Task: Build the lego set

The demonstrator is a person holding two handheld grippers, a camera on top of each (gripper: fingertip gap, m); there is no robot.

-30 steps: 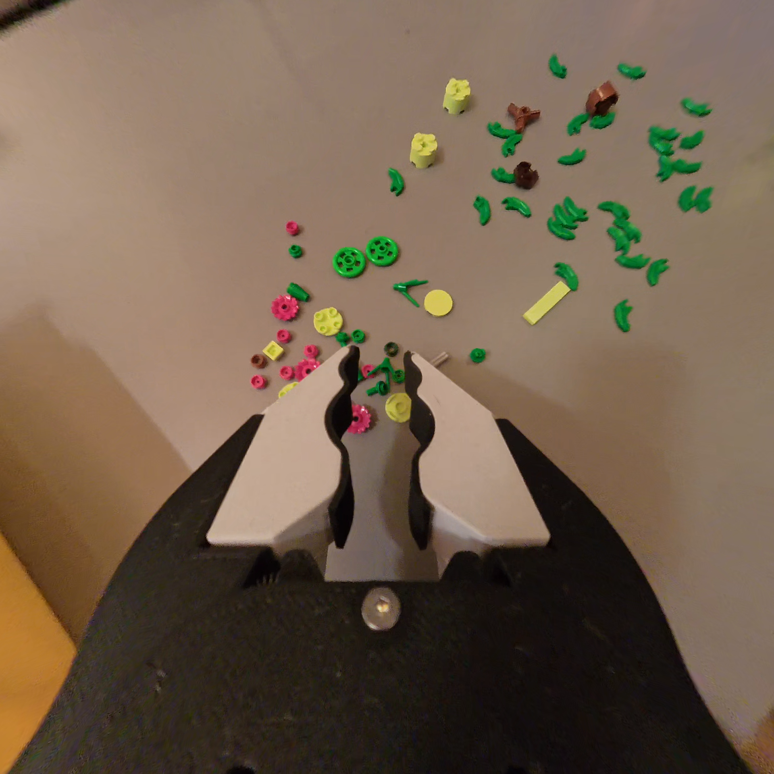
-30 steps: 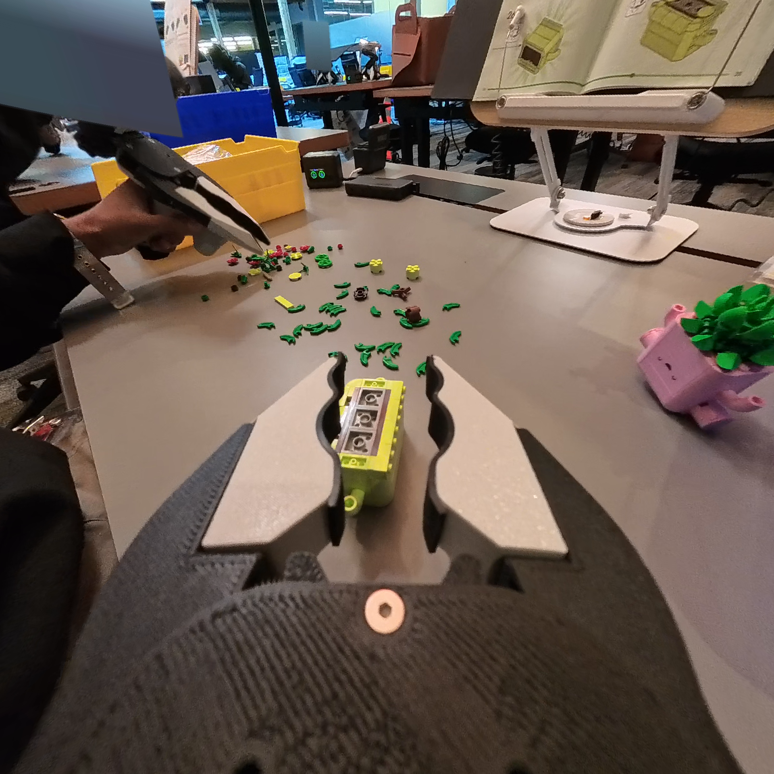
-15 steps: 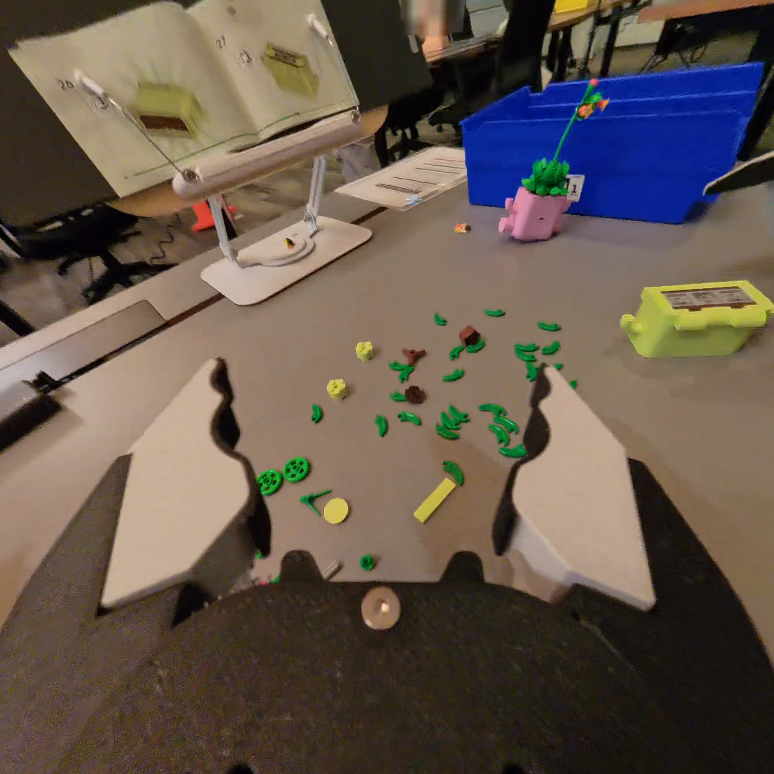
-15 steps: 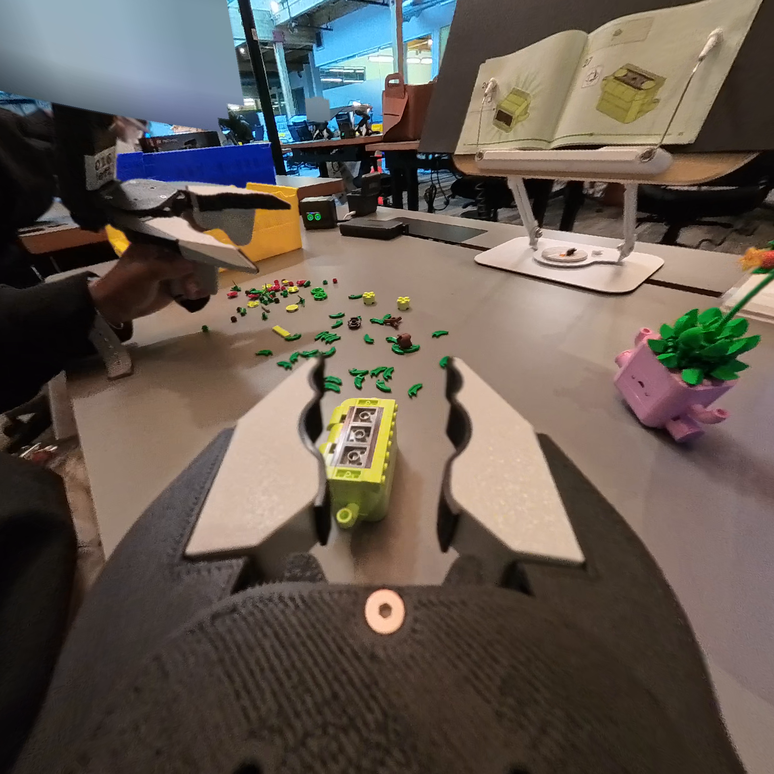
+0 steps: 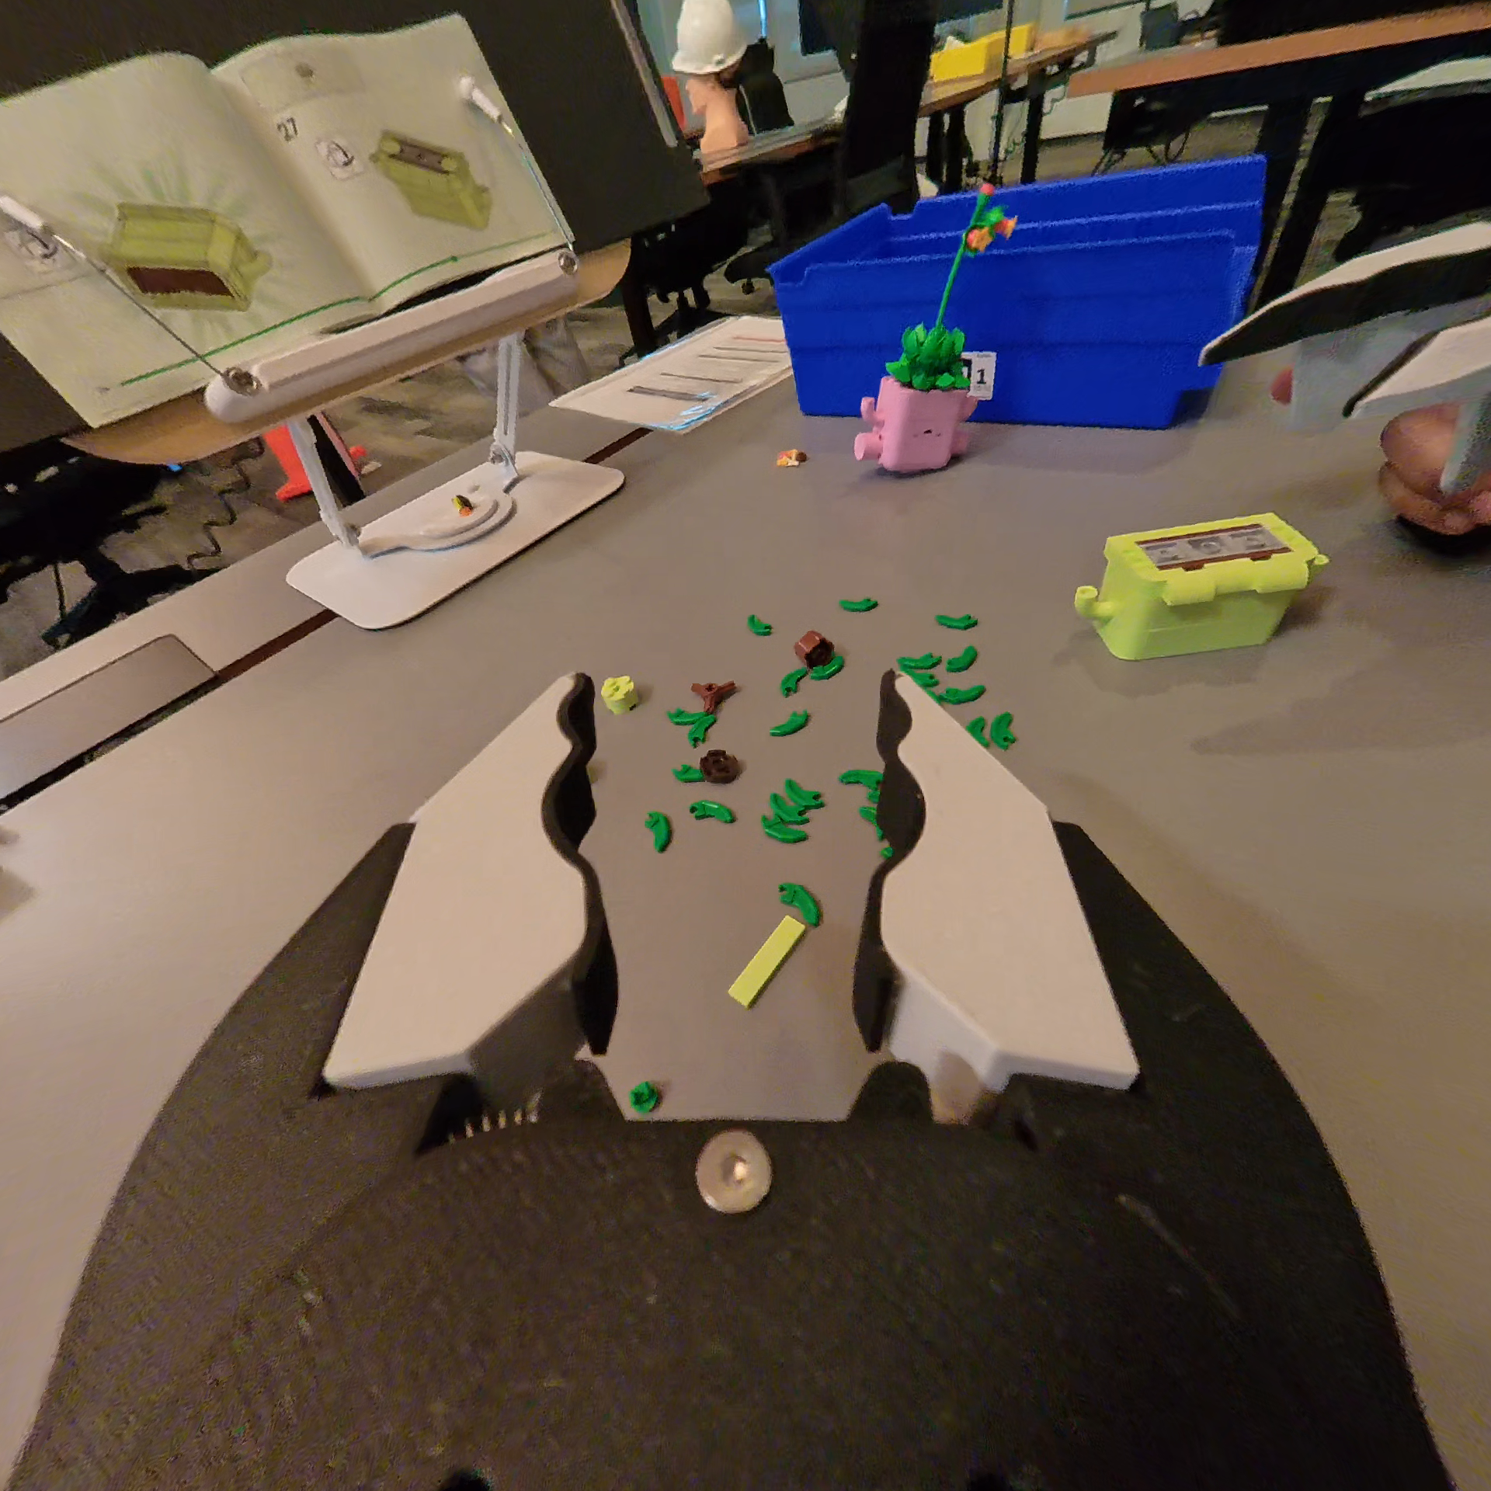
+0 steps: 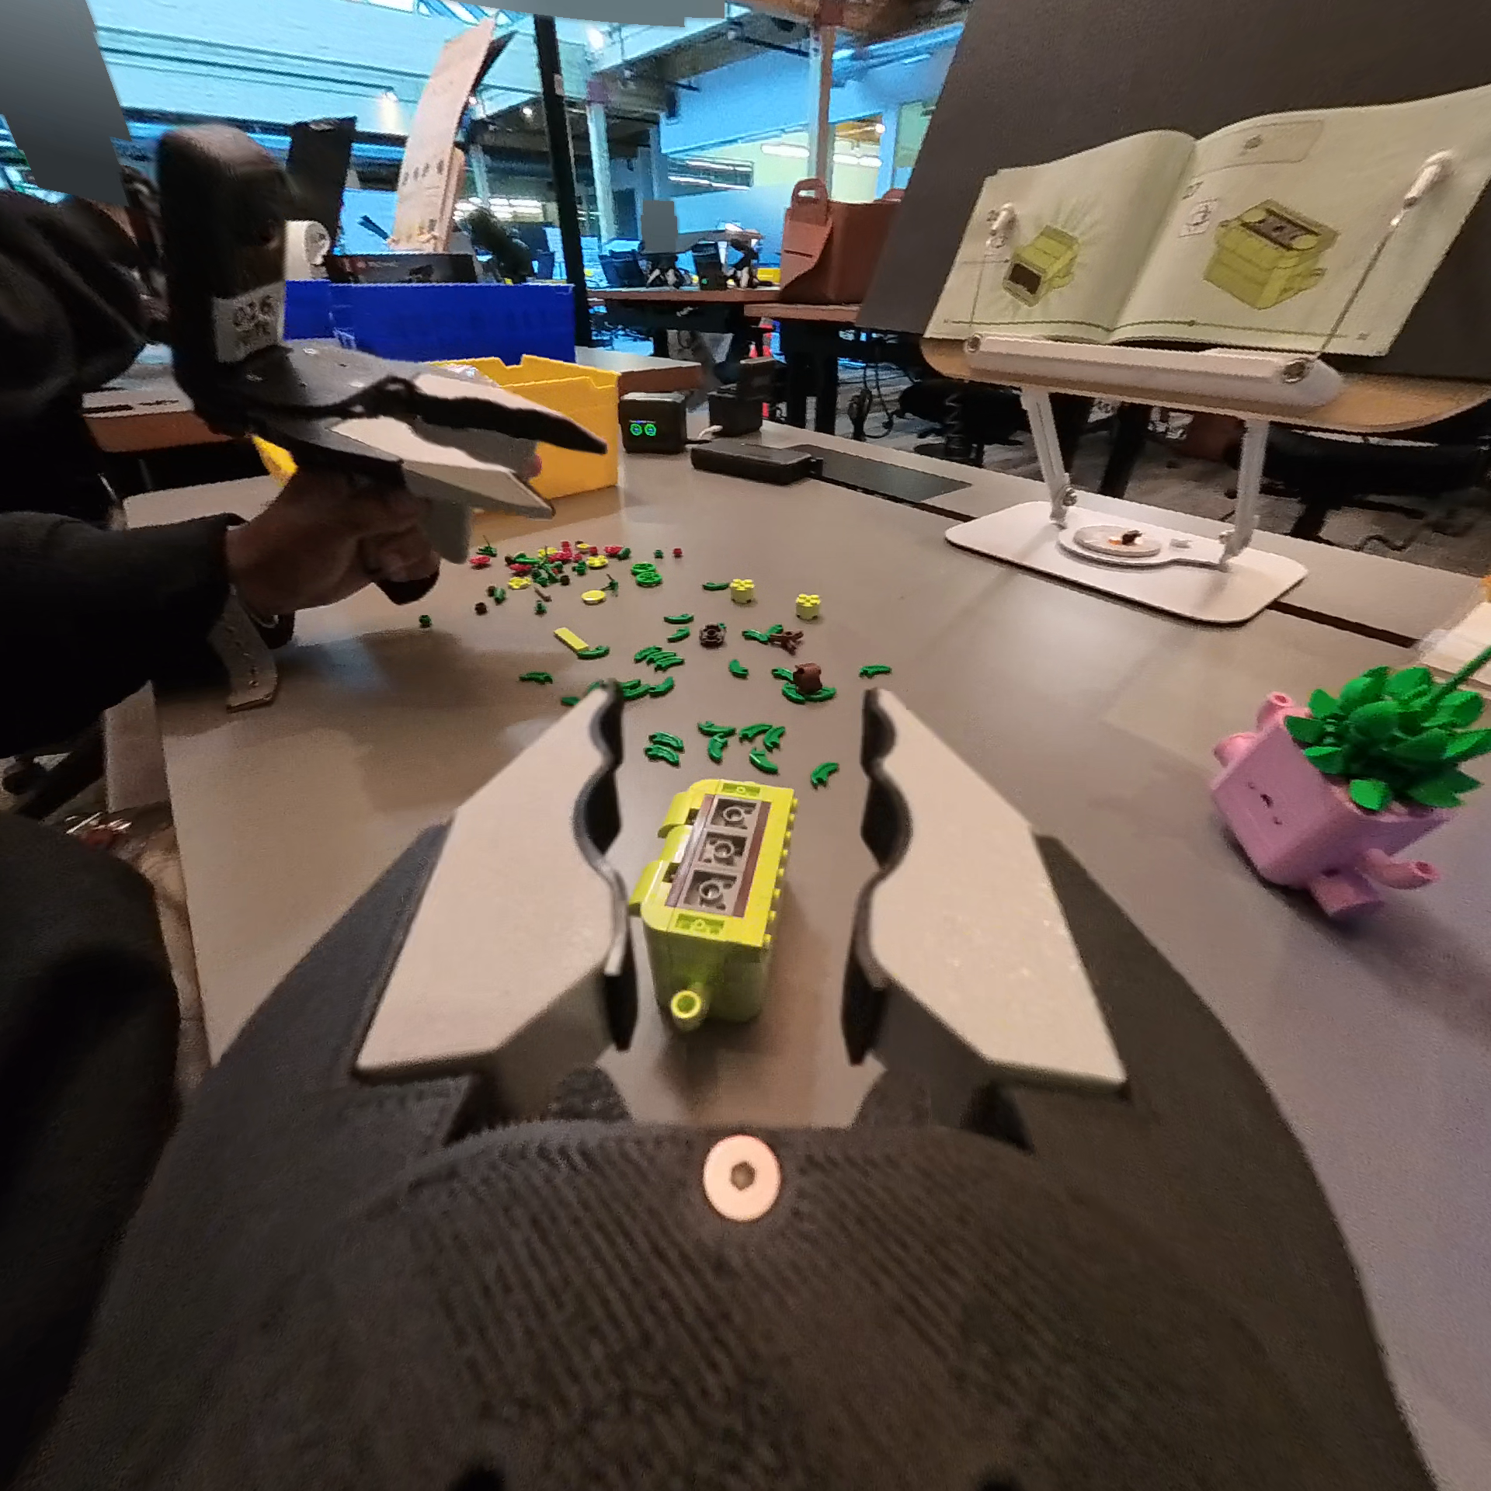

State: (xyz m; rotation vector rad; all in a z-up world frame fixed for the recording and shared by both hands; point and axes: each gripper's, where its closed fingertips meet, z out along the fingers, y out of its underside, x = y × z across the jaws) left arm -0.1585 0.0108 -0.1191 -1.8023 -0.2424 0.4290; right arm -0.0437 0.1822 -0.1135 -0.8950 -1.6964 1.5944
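A lime green lego box with a grey and brown studded top rests on the grey table, between the open jaws of my right gripper, which does not touch it. It also shows in the left wrist view at the right. My left gripper is open and empty, raised above scattered green leaf pieces, a lime flat tile and brown pieces. In the right wrist view the left gripper is held up in a hand at the left.
An open instruction book on a white stand is at the back. A pink lego pot with a green plant stands before a blue bin. A yellow bin is far left. Small pink, yellow and green pieces lie near the hand. The right gripper is farther from the lime flat tile, some 25 centimeters, than the left, some 10 centimeters. It is also in sight in the right wrist view.
My left gripper rose off the small pieces, tilted up, opened wide, then narrowed somewhat. My right gripper opened around the lime box and drew back slightly.
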